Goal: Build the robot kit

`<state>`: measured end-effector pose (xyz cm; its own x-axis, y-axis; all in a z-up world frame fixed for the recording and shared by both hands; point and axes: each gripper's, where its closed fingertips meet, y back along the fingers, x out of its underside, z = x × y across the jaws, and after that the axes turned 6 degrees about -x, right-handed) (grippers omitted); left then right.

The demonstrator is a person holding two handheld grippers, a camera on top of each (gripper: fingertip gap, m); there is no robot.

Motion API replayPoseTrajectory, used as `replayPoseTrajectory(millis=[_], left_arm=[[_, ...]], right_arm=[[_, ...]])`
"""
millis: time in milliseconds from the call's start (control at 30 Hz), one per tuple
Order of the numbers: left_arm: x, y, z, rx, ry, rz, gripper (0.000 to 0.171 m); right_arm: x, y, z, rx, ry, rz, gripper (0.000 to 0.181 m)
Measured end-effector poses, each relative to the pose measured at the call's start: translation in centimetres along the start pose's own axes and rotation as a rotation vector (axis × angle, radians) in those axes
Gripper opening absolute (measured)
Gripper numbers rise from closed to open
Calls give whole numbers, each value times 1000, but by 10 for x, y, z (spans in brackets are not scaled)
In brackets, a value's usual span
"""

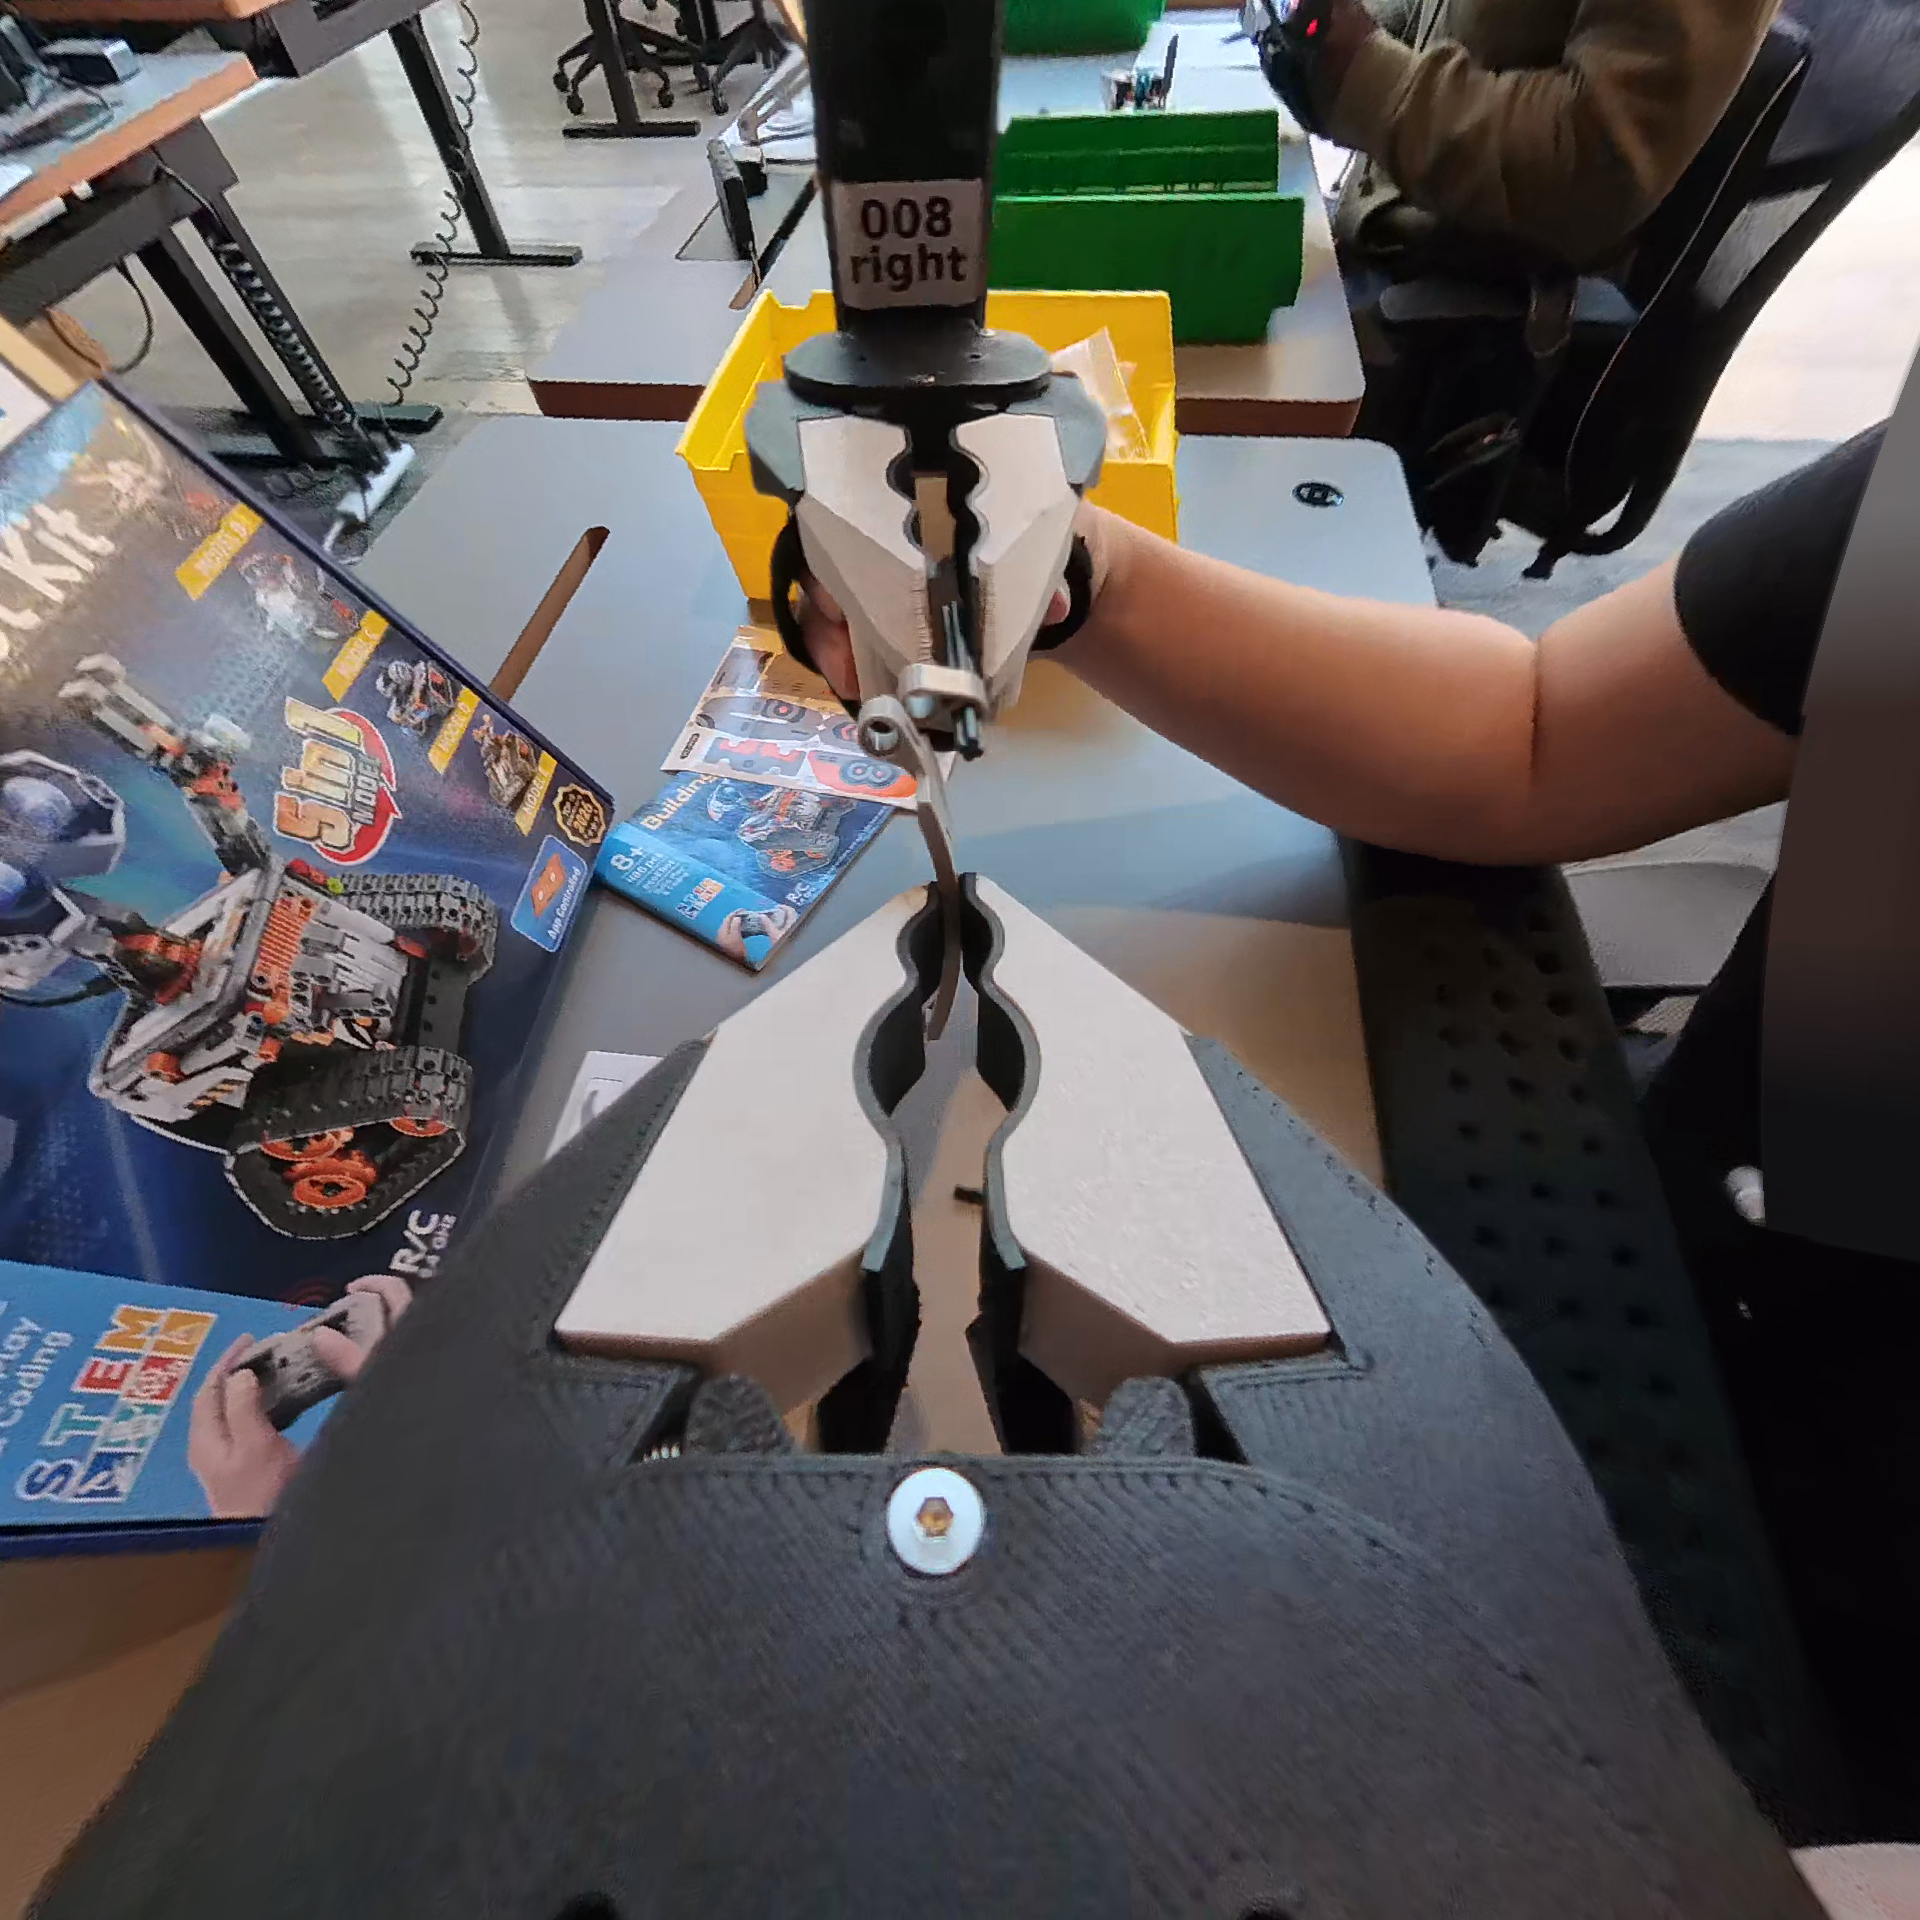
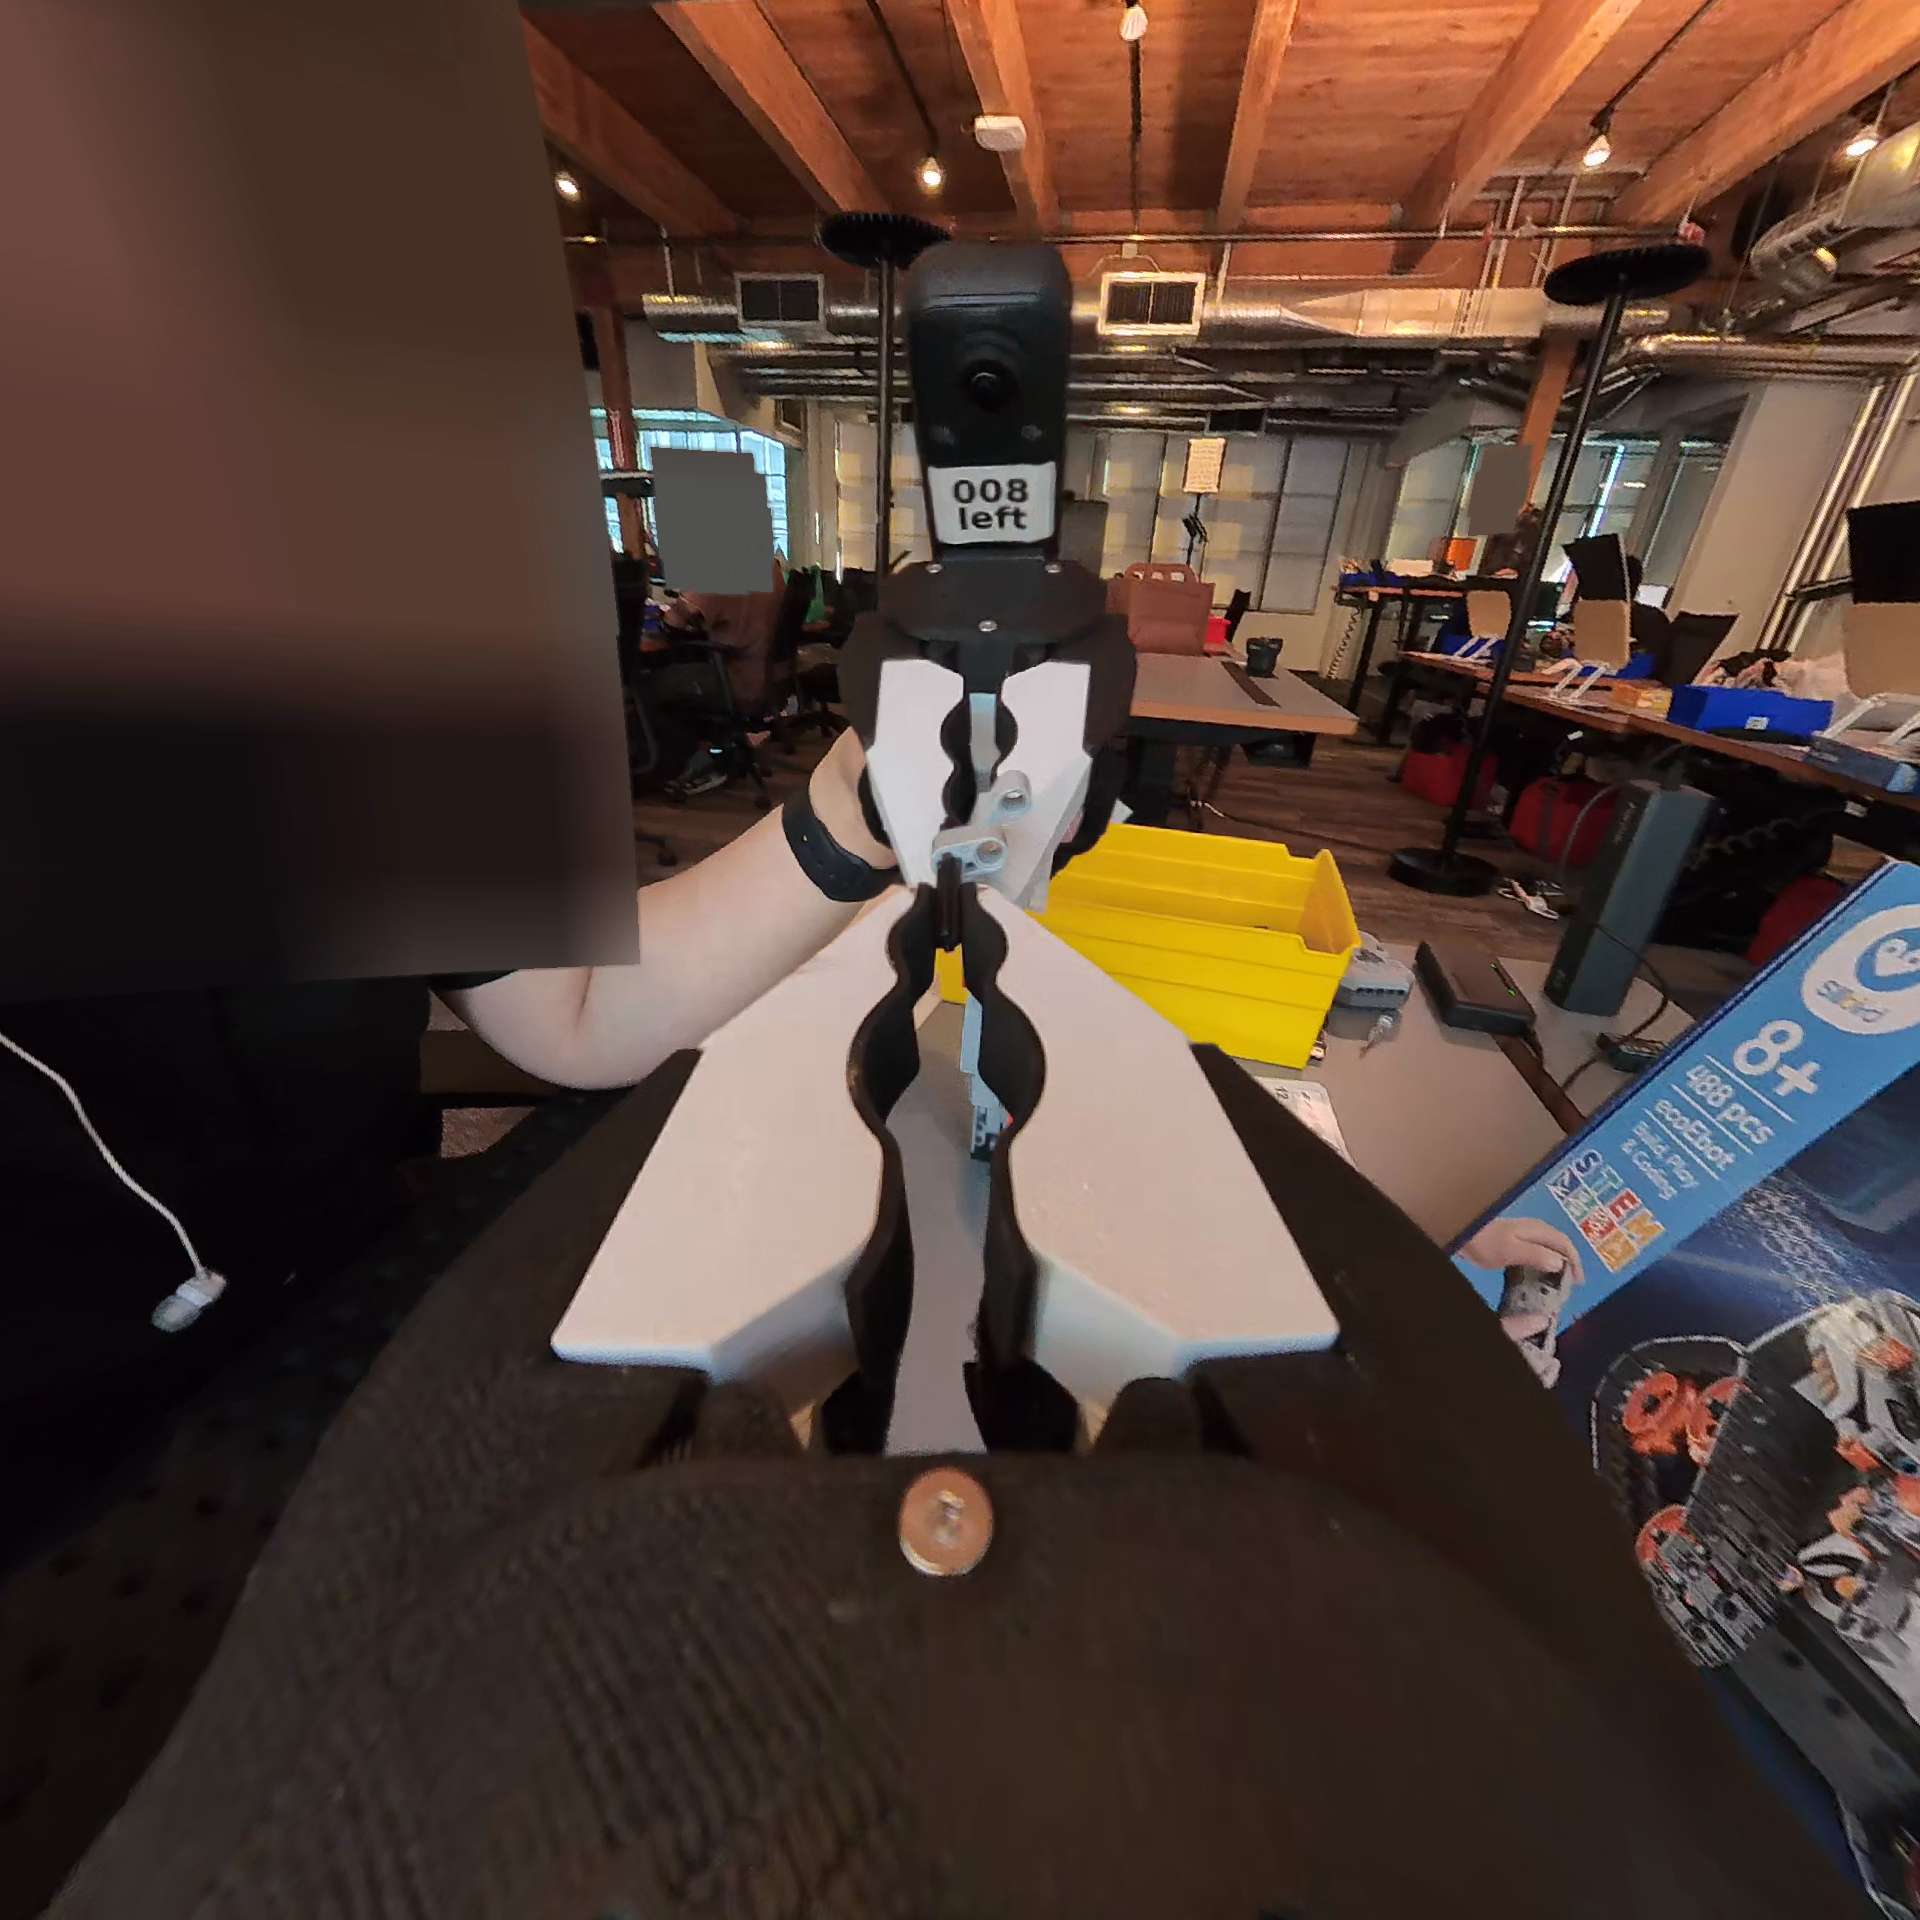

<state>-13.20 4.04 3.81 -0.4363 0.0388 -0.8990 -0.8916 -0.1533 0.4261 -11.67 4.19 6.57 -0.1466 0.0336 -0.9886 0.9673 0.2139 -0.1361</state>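
My left gripper [image 1: 954, 896] is shut on the lower end of a thin curved grey beam [image 1: 938, 831], which rises from its tips. At the beam's top end sits a small grey connector [image 1: 940, 688]. My right gripper [image 1: 951, 691] faces the left one, tip to tip, and is shut on a black pin [image 1: 968, 722] at that connector. In the right wrist view my right gripper [image 2: 948, 906] pinches the black pin [image 2: 948, 914]. Just beyond it are the grey connector [image 2: 971, 850] and the beam's holed end [image 2: 1006, 800], held by my left gripper [image 2: 982, 826]. Both are held above the grey table [image 1: 1195, 810].
A yellow bin [image 1: 1138, 488] stands behind the right gripper. A large blue kit box [image 1: 260, 831] leans at the left. A booklet [image 1: 727, 868] and a sticker sheet [image 1: 779, 740] lie on the table. Green bins [image 1: 1143, 239] and a seated person are farther back. The tips of both grippers are at nearly the same place.
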Motion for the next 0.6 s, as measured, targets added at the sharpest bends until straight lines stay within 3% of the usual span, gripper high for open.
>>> replayPoseTrajectory(millis=[167,600], left_arm=[[6,-4,-4,-37,-99,45,1],[8,-6,-4,-37,-94,53,1]], right_arm=[[0,-6,3,-34,-6,-23,2],[-2,-7,3,-34,-12,-33,2]])
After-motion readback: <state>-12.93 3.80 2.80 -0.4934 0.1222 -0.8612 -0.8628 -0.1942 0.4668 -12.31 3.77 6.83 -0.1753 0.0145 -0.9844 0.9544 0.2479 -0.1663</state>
